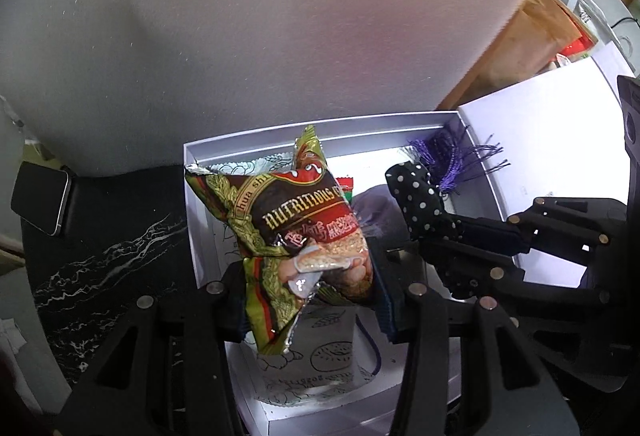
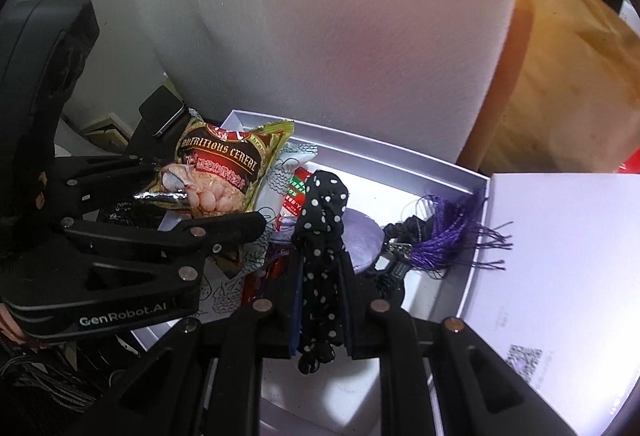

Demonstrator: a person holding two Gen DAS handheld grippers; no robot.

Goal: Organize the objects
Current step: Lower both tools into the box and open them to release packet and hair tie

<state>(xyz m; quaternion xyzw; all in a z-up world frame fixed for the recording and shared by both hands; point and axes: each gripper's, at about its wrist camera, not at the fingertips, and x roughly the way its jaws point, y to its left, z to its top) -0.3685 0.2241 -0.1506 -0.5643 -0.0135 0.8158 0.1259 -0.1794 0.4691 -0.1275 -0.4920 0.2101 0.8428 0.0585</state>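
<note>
Right now both grippers are hovering over an open white box [image 1: 192,172] sitting on a black marbled tabletop [image 1: 100,264]. The left gripper [image 1: 308,288] is pinching a packet of nutritious cereal [image 1: 296,232] between its pads, gripping it near the lower middle so the packet is standing tilted above the left half of the box. The right gripper [image 2: 320,296] is squeezing a black scrunchie with white polka dots [image 2: 322,228], the fabric bunching up past the fingertips and dangling below them. Inside the box, a purple tassel [image 2: 444,232] is lying against the right wall with its threads spilling over the rim, next to a dark beaded cord [image 2: 404,232]. A pale lavender round item [image 2: 362,240] is resting behind the scrunchie, and a small red-and-green sachet [image 2: 296,192] is lying beside it. The box lid [image 2: 560,256] is lying flat just to the right, touching the box. A dark phone [image 1: 40,196] is lying on the tabletop to the left.
</note>
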